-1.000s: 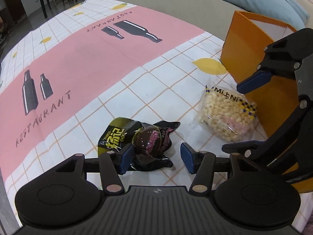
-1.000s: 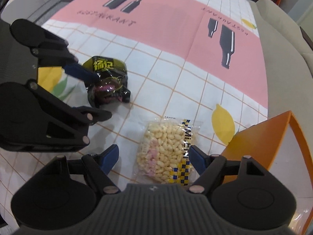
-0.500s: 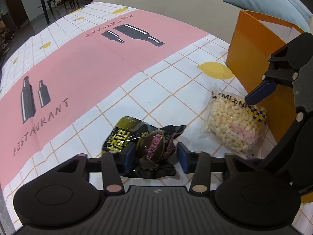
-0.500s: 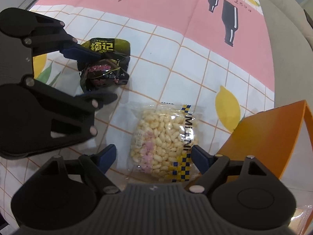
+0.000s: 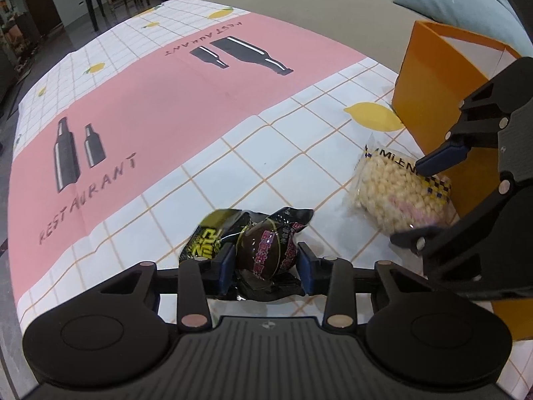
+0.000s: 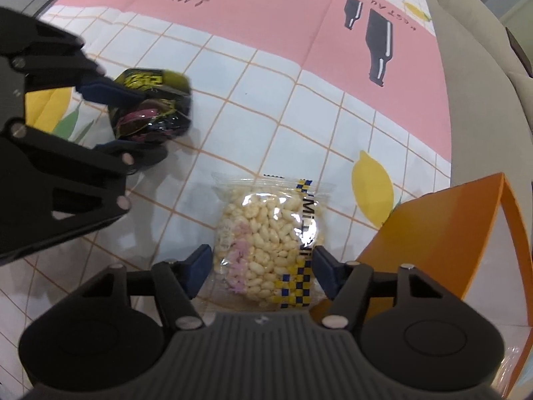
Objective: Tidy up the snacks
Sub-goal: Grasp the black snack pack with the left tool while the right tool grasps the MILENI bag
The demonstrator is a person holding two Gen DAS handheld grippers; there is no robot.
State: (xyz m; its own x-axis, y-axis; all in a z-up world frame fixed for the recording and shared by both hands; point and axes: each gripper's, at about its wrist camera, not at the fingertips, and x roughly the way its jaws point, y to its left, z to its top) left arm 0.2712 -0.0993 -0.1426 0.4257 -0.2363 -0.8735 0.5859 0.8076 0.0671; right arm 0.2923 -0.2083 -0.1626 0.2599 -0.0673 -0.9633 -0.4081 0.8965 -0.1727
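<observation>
Snacks: two packets lie on the desk (image 5: 233,153), which is covered by a pink and white checked cloth.
Dark packet (image 5: 263,250): black wrapper with yellow and pink print, on the left of the two, resting on the cloth.
Left tool (image 5: 265,263): its jaws have just been closing and now clench the dark packet, both blue pads pressed against the wrapper.
Puffed-snack bag (image 6: 266,236): clear bag of pale puffs with some pink ones, lying just right of the dark packet, close beside the orange box.
Right tool (image 6: 261,270): its jaws have just been closing; the pads sit at either side of the bag, touching or nearly so, but a firm grip cannot be told.
Orange box (image 6: 443,233): open, standing at the far right.
</observation>
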